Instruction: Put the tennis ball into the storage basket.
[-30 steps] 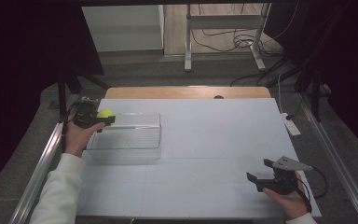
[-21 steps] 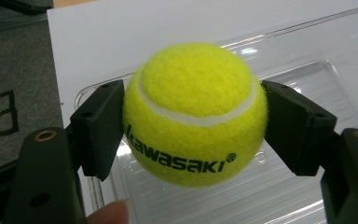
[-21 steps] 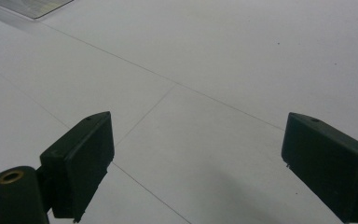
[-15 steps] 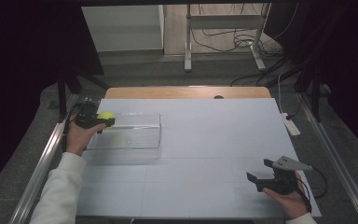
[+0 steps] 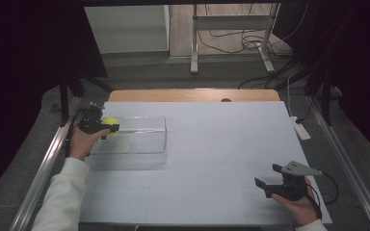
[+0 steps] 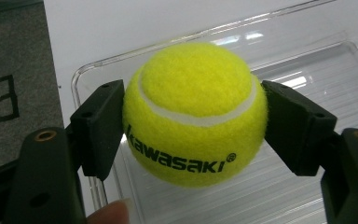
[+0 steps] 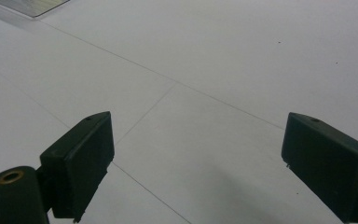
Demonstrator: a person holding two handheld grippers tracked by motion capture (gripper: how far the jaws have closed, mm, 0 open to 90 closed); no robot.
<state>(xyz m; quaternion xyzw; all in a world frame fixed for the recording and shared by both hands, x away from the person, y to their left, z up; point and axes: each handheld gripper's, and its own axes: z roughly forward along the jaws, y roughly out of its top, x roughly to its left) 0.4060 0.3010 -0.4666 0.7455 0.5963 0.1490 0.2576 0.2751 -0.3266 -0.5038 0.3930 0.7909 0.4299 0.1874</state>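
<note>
Your high view is dim: the white rectangular table top (image 5: 221,159) catches soft overhead light while everything around it sinks into near-black. Detail there is coarse and slightly soft. In your left gripper view, the fuzzy yellow-green tennis ball (image 6: 195,114) is sharp and evenly lit, and bright streaks of glare run along the clear ribbed plastic tray (image 6: 303,60) behind it. In your right gripper view, a faint grey shadow lies on the table top between the matte black jaws.
</note>
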